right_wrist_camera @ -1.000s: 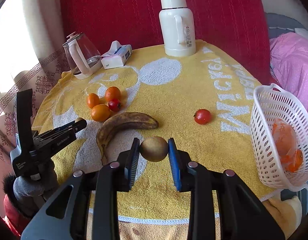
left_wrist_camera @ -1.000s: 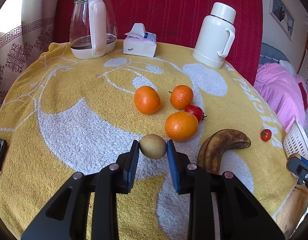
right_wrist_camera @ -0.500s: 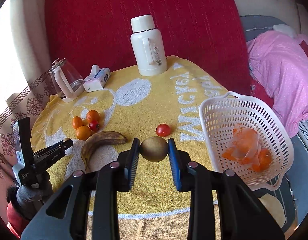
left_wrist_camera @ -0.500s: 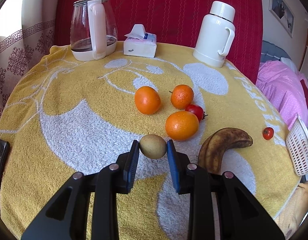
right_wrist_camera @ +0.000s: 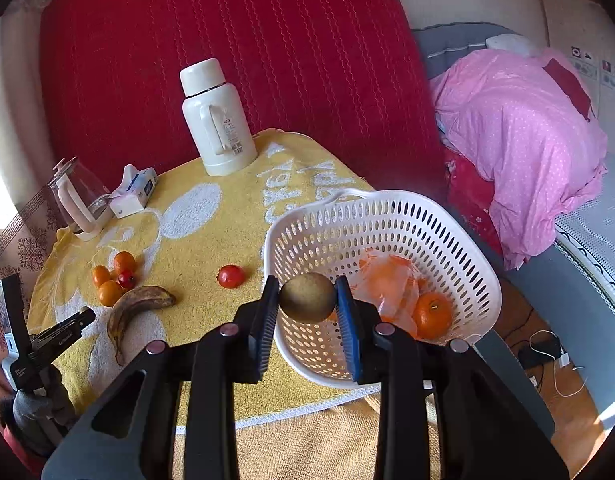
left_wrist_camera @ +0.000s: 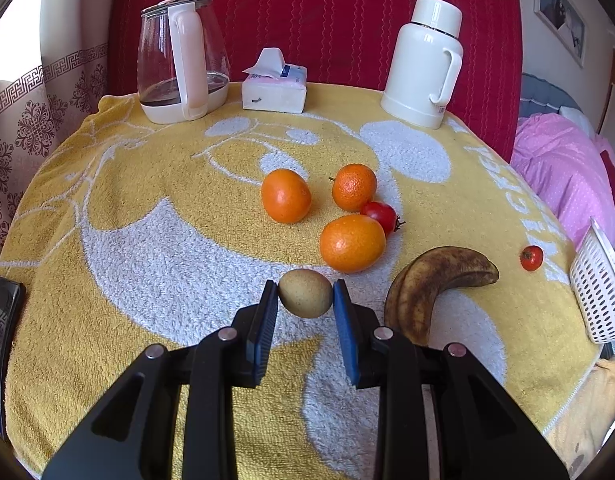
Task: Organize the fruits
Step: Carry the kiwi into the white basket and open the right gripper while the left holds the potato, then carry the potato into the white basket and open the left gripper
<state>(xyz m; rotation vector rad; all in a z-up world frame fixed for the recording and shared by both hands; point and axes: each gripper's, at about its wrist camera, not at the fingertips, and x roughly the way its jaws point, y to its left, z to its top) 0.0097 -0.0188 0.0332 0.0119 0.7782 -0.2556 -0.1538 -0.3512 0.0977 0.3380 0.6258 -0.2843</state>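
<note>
Both grippers are clamped on fruit. The right gripper [right_wrist_camera: 307,304] has its jaws closed on a brownish-green kiwi [right_wrist_camera: 307,298] and holds it over the near rim of the white basket [right_wrist_camera: 459,248], above the worktop edge. Inside the basket lie an orange [right_wrist_camera: 432,316] and a crumpled orange-tinted plastic bag [right_wrist_camera: 387,284], so at least one fruit appears to be sorted already.

The left gripper [left_wrist_camera: 305,300] grips a second kiwi [left_wrist_camera: 305,293] between its blue pads, well away from the basket, over the yellow towel [left_wrist_camera: 147,184] that covers the worktop (whether that kiwi rests on the cloth or hangs just above it I cannot tell).

Left to gather, judging by what lies on the towel: three oranges [left_wrist_camera: 285,196] clustered far from the basket, a small tomato [left_wrist_camera: 381,216] touching two of them, a browned banana [left_wrist_camera: 435,284] between that cluster and the basket, and a lone tomato [left_wrist_camera: 531,258] just beside the basket.

So the task looks early to middling: one kiwi about to drop in, another in hand, six pieces waiting. The kettle [left_wrist_camera: 179,64], tissue pack [left_wrist_camera: 275,88] and thermos [left_wrist_camera: 425,64] stand at the far edge, out of the way.
</note>
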